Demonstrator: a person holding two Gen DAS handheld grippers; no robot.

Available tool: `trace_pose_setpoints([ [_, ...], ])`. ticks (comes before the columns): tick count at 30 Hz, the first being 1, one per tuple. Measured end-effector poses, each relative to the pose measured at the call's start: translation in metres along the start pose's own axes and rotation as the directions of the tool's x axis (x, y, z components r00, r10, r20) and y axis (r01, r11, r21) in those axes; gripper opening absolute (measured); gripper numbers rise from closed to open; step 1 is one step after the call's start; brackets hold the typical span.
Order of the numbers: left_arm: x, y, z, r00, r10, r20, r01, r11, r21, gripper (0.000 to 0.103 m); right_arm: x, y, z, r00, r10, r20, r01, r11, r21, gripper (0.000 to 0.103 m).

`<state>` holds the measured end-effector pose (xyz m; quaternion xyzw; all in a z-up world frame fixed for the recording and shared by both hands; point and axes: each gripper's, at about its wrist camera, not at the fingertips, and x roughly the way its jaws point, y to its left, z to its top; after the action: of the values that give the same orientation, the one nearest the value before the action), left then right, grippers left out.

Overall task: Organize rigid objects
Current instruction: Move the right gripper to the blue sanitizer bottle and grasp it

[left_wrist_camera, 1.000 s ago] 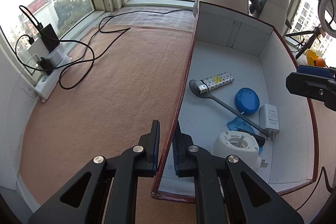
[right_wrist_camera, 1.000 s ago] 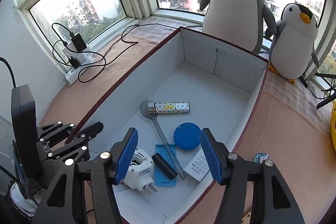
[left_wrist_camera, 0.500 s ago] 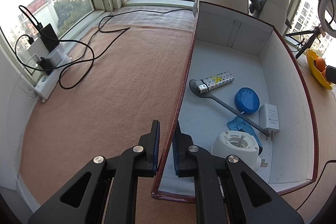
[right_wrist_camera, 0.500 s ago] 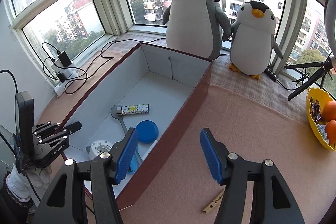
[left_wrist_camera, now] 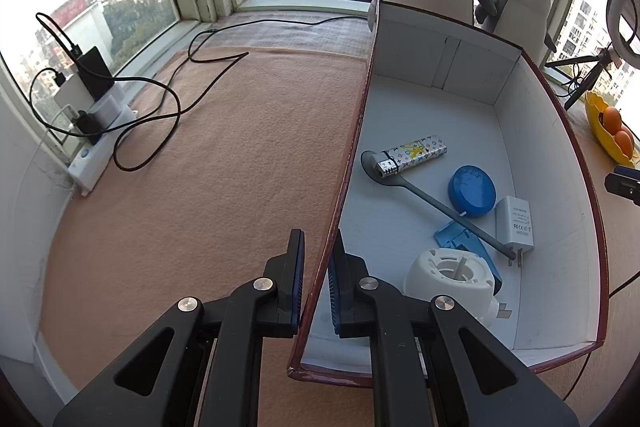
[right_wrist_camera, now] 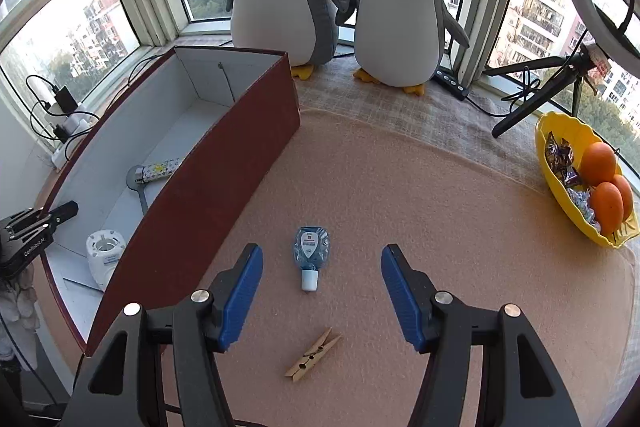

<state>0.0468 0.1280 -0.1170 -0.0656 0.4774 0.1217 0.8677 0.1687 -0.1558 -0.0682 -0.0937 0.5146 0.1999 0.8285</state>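
The left tool [left_wrist_camera: 316, 283] pinches the near wall of the white-lined box [left_wrist_camera: 560, 131]. The right tool [right_wrist_camera: 322, 291], jaws wide and empty, hovers over a wooden clothespin [right_wrist_camera: 313, 354] and small blue bottle [right_wrist_camera: 311, 251] on the tabletop [right_wrist_camera: 400, 211]. A white charger [left_wrist_camera: 516, 223] inside the box bears small print, partly "FC CE".

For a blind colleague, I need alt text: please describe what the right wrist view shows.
The open right gripper hangs over a peach mat, above a small blue bottle and a wooden clothespin. To the left stands a dark red box with items inside; two plush penguins sit by the window.
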Motion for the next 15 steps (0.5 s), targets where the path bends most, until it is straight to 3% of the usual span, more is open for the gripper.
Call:
trace_pose_setpoints([
  [15, 0.000, 0.000, 0.000, 1.000, 0.000, -0.001, 0.000, 1.000, 0.001, 0.010, 0.067, 0.008, -0.001, 0.990, 0.002, -0.144, 0.007, 0.998, 0.061, 0.057],
])
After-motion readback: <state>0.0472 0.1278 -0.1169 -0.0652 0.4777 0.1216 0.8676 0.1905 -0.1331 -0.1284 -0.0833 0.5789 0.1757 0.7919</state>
